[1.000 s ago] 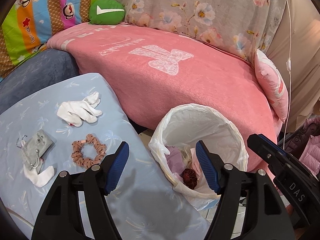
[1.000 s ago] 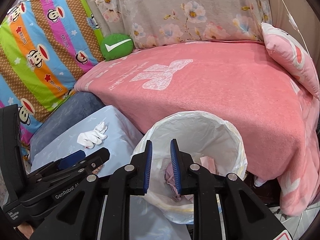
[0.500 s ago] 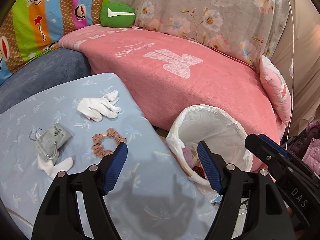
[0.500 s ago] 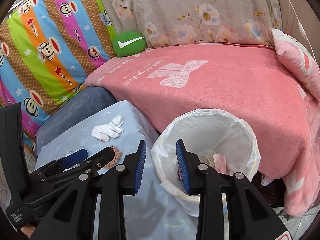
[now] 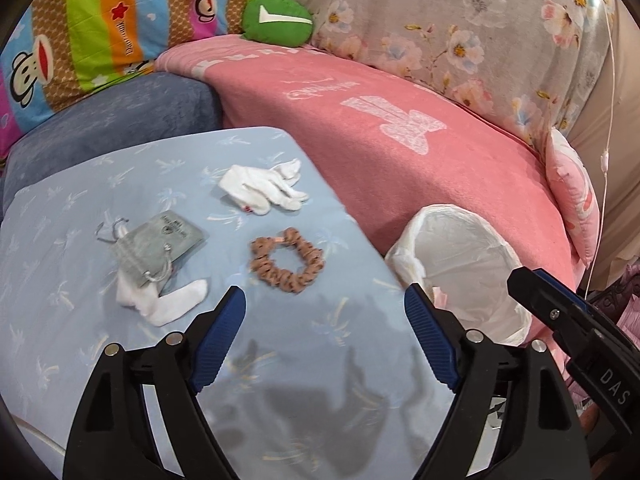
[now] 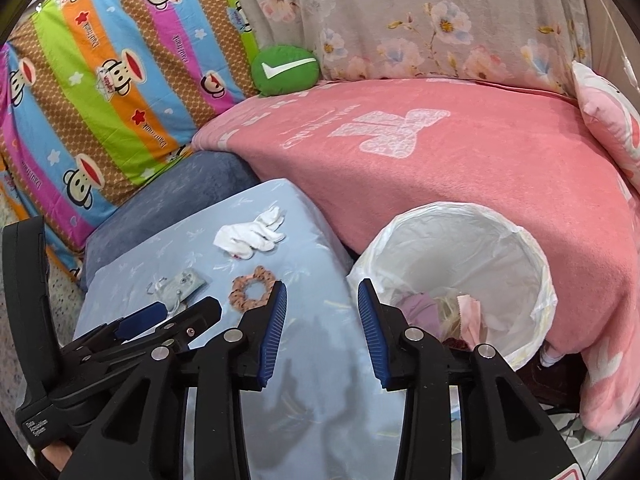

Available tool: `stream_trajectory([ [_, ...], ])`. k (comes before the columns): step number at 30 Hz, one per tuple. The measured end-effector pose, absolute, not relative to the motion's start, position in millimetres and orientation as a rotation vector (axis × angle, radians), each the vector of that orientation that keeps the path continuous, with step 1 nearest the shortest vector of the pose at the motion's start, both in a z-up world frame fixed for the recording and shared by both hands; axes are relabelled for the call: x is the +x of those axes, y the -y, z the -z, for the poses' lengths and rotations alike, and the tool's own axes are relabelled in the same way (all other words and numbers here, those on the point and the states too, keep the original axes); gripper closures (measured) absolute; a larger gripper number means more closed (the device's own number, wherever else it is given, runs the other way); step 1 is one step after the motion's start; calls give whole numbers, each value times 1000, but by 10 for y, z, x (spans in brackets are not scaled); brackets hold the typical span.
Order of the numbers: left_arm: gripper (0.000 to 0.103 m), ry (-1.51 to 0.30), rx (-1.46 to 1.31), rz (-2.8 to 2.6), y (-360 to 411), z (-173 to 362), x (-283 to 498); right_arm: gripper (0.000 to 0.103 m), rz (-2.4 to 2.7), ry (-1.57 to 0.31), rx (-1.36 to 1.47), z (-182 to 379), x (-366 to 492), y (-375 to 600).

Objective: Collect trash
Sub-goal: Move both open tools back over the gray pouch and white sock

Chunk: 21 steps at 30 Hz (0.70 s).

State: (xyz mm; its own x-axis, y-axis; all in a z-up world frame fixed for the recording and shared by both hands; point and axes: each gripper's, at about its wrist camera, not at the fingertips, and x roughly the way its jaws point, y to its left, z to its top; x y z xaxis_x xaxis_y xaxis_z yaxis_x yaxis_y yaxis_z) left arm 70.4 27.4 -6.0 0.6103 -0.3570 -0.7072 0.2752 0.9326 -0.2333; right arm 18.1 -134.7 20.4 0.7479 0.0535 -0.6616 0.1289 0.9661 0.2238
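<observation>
Left wrist view: left gripper (image 5: 325, 334), fingers spread and empty, faces the scrunchie (image 5: 287, 261) near the cushion's (image 5: 60, 248) bin-side edge, apparently to grab it; right gripper (image 6: 322, 330) also spread.

The left gripper (image 5: 325, 328) hangs with its jaws spread wide and nothing between its blue-padded fingers (image 5: 218, 338). The right gripper (image 6: 322, 330), just beside it, has its jaws parted more narrowly, its fingers (image 6: 273, 332) likewise gripping nothing.

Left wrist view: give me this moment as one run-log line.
left gripper: open, empty, above blue cloth | right gripper: open, empty | scrunchie, white glove, grey pouch: uncollected | trash bin: beside cloth, partly filled
</observation>
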Motion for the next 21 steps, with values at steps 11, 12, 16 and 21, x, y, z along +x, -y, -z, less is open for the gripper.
stream_trajectory([
  [11, 20, -872, -166, 235, -837, 253, 790, 61, -32, -770, 225, -89, 339, 893],
  [12, 20, -875, -171, 225, -889, 275, 800, 60, -38, -773, 219, -80, 358, 848],
  [16, 20, -889, -193, 187, -1089, 349, 833, 58, -60, -786, 205, -40, 435, 700],
  [21, 20, -915, -230, 139, -1328, 454, 929, 58, -78, -805, 192, 15, 578, 544],
])
